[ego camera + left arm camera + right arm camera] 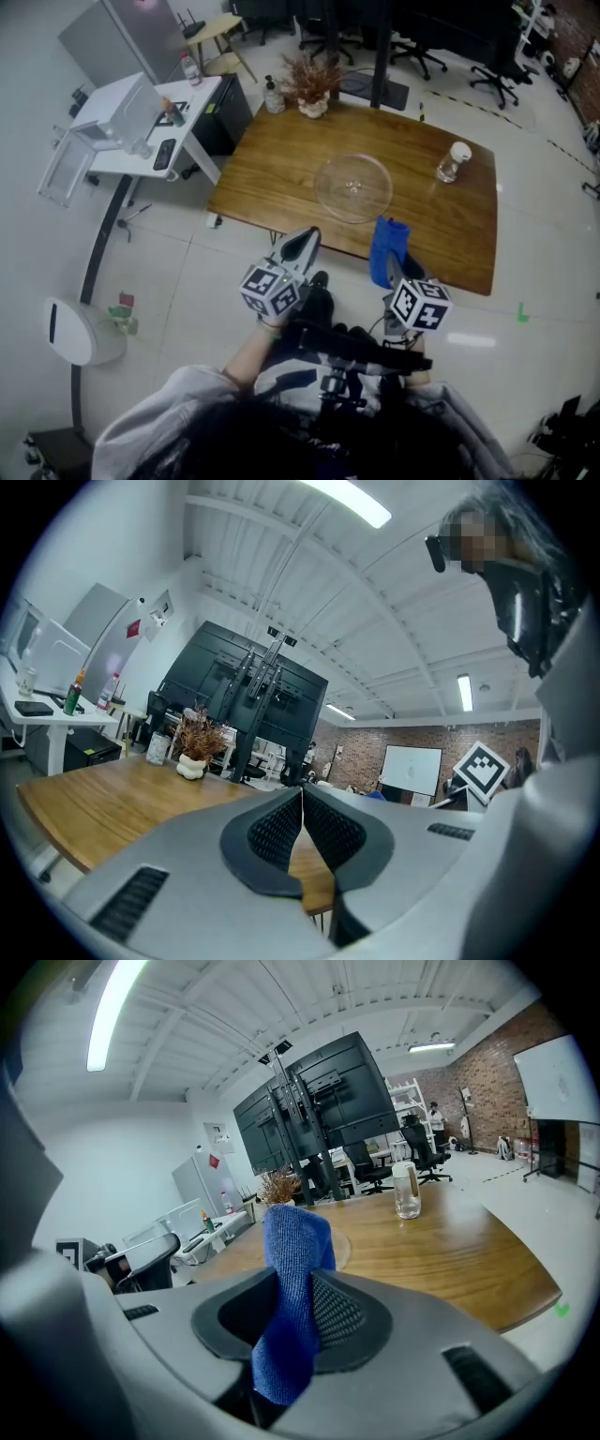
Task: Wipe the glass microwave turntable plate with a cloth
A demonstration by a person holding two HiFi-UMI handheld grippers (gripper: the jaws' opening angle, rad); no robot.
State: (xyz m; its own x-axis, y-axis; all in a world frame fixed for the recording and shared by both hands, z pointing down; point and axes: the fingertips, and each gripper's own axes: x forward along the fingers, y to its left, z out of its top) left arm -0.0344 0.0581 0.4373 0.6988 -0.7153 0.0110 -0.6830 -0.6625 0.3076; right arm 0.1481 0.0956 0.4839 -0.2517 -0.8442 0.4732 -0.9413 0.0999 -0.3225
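Observation:
The clear glass turntable plate (353,186) lies flat in the middle of the wooden table (272,159). My right gripper (395,262) hovers by the table's near edge, short of the plate, shut on a blue cloth (387,248) that sticks up between its jaws. In the right gripper view the blue cloth (292,1290) hides most of the plate; the right gripper (298,1312) is closed on it. My left gripper (303,245) is held off the near edge, left of the cloth, jaws shut with nothing in them. The left gripper (302,829) has its pads touching.
A small glass bottle (452,163) stands near the table's far right corner. A dried plant in a white pot (311,86) and a pump bottle (273,97) sit at the far edge. A white side desk with a microwave (120,112) is at left.

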